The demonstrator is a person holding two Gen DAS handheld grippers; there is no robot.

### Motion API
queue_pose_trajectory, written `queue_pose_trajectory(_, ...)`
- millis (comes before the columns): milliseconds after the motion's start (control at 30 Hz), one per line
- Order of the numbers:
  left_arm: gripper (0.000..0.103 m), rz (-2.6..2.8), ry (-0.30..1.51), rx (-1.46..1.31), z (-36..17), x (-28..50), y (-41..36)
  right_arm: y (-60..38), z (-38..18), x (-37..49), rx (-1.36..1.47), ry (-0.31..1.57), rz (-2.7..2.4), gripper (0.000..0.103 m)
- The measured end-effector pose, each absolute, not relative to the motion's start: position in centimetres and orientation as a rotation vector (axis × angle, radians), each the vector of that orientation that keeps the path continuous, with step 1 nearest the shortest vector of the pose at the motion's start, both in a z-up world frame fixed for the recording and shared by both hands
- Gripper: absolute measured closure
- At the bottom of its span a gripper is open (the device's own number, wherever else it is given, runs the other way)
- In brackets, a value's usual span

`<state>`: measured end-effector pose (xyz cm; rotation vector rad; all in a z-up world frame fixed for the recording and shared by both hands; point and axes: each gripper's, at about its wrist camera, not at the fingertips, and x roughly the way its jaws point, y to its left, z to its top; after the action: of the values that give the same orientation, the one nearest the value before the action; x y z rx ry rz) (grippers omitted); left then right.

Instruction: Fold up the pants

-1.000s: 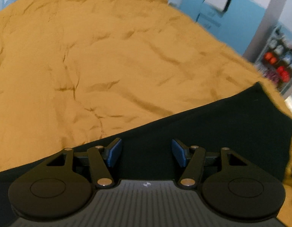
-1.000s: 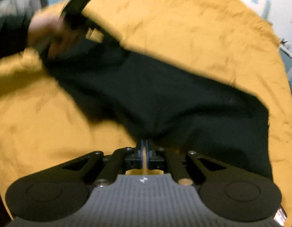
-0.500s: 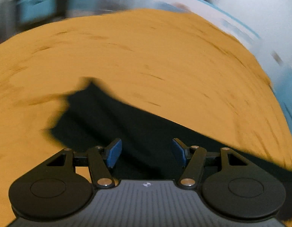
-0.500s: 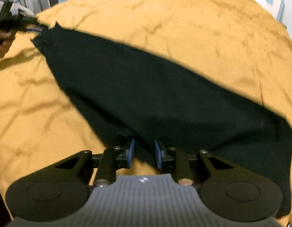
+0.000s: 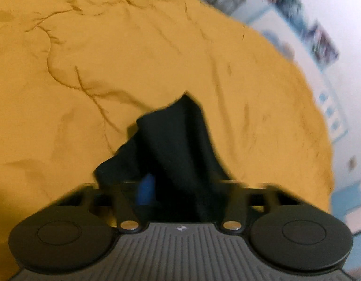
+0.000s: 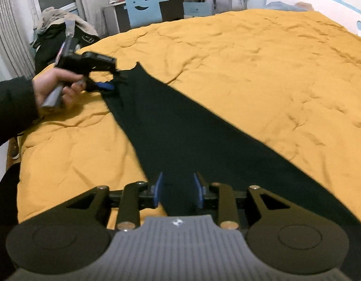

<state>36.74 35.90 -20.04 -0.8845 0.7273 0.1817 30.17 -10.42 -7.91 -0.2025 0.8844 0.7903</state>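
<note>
The right hand-held gripper (image 6: pixel 178 192) hovers with jaws apart over the near end of the black pants (image 6: pixel 180 126), which stretch diagonally across the orange bed cover (image 6: pixel 262 65); at their far end the left hand-held gripper (image 6: pixel 107 85) is clamped on the bunched fabric.
</note>
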Motion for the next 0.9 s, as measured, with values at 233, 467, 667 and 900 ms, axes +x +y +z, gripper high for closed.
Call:
queue_pose_trajectory(233,0.102,0.186,0.572,-0.962,-19.1,33.0,36.7,-12.1,-9.6,28.5,-0.165,0.939,0.771,0.074)
queue_pose_trajectory(467,0.092,0.295,0.68,-1.032,-23.3,32.3,38.1,-12.7,-10.8,28.3,-0.189,0.959,0.739,0.073)
queue_pose_trajectory(667,0.057,0.458,0.626,-0.846,-20.0,30.8,36.2,-13.6,-14.0,27.5,-0.295,0.985,0.603,0.068)
queue_pose_trajectory(900,0.04,0.439,0.692,-0.785,-19.2,31.8,34.2,-22.2,-11.5,23.8,-0.148,1.02,0.567,0.067)
